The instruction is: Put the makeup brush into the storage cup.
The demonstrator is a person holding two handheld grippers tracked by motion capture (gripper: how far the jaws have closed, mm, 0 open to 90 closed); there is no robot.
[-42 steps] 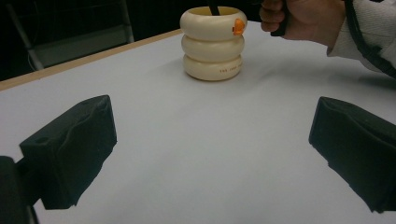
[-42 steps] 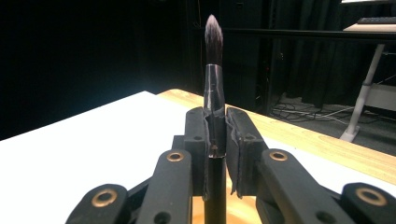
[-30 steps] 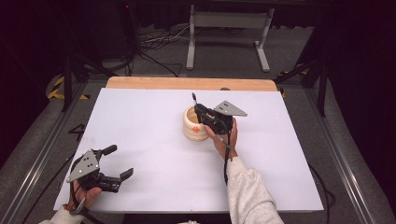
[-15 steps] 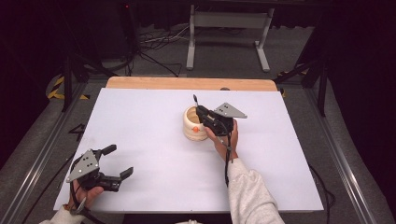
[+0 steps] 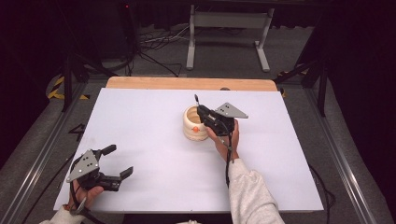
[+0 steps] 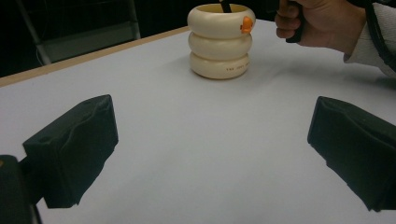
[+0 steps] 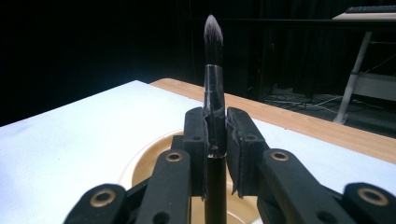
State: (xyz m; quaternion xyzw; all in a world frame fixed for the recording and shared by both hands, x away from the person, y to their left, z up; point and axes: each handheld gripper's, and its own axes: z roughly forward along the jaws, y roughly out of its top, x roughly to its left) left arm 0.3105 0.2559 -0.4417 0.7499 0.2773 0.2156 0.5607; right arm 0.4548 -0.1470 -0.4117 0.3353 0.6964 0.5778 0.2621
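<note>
Brush point(image 7: 214, 93) — upright, bristles up, its lower end inside the cream ringed holder point(image 5: 193, 125) at mid-table. Left gripper point(image 5: 114, 164) rests near the table's point(image 5: 149, 116) left corner, jaws wide apart; right gripper point(image 5: 201, 112) clamps the brush handle — directly over the holder.

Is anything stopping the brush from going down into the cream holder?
Nothing visible. The right hand-held gripper clamps the brush upright, handle end over the holder's open mouth, with no lid or other thing in that opening.
</note>
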